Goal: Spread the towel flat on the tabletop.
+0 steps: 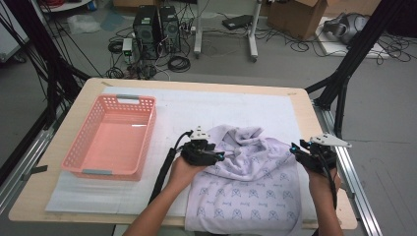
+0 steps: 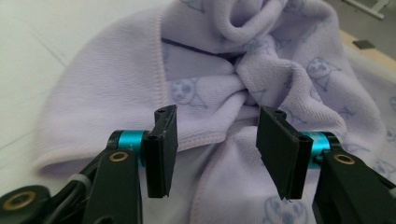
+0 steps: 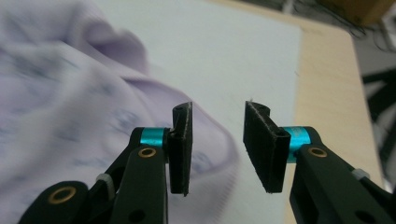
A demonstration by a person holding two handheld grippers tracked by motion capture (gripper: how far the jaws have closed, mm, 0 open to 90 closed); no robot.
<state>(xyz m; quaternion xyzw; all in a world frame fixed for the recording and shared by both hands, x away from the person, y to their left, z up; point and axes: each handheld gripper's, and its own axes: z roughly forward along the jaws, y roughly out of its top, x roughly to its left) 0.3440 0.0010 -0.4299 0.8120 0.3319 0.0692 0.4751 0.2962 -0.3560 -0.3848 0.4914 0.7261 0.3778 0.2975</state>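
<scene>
A lilac towel [image 1: 246,184] with a faint printed pattern lies bunched on the white mat, its far end crumpled into folds [image 2: 261,60]. My left gripper [image 1: 221,156] hovers at the towel's left side, its jaws open over a hemmed edge [image 2: 201,137] with nothing pinched between them [image 2: 215,154]. At the towel's right edge my right gripper [image 1: 294,148] is also open. In the right gripper view the gap between the jaws [image 3: 217,149] frames bare mat and the towel's border [image 3: 70,93].
An empty pink plastic basket [image 1: 78,164] stands on the left of the white mat [image 1: 221,105]. The wooden table's right edge [image 1: 314,123] runs close to the right hand. Computers, cables and boxes lie on the floor beyond the table.
</scene>
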